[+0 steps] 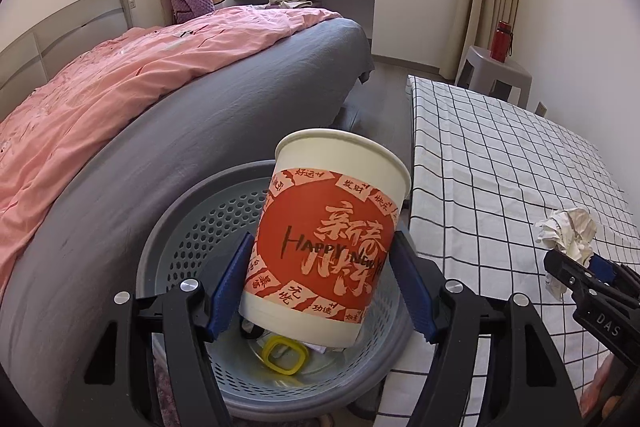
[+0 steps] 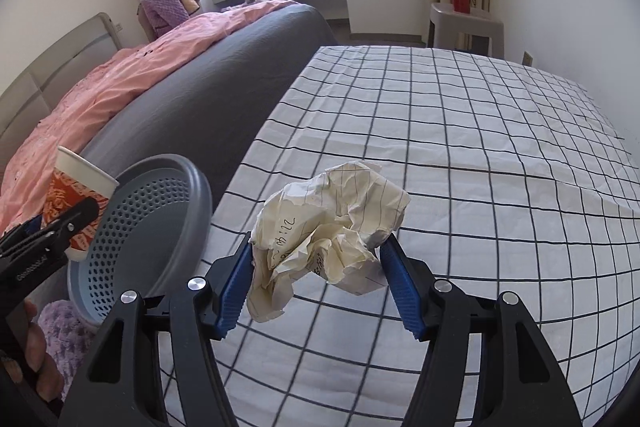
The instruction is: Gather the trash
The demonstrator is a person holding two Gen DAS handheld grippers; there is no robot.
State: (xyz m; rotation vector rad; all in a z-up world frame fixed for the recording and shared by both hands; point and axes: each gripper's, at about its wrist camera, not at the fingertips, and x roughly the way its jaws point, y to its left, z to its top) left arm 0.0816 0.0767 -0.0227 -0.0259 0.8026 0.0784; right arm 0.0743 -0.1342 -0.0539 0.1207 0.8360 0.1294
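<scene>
Landmark: the grey perforated bin (image 1: 188,227), standing on the floor between the bed (image 1: 160,115) and the checked-cloth counter (image 1: 500,155)

Left gripper (image 1: 324,267) holds the paper cup (image 1: 332,227) directly above the bin mouth, jaws pinching its lower half from both sides. The cup is tilted, rim leaning toward the counter side of the bin. Already inside the bin: a yellow ring-shaped piece (image 1: 282,353) and some scraps I can't identify

Right gripper (image 2: 316,275) is off to the counter side of the bin, over the cloth, jaws pinching a crumpled paper ball (image 2: 332,227). The ball is not yet over the bin

Risks as I judge them:
- Cup: the pinch sits low on a tapered, thin wall. A hard squeeze may buckle it; a loose one lets it slide out askew. With the rim leaning toward the counter, a release may catch the bin's edge and tip out onto the floor beside it
- Paper ball: loose flaps hang below the jaws, and only part of the wad looks clamped. A quick swing toward the bin could shed it onto the cloth short of the rim
- Both grippers heading for the same opening could collide above the bin
</scene>
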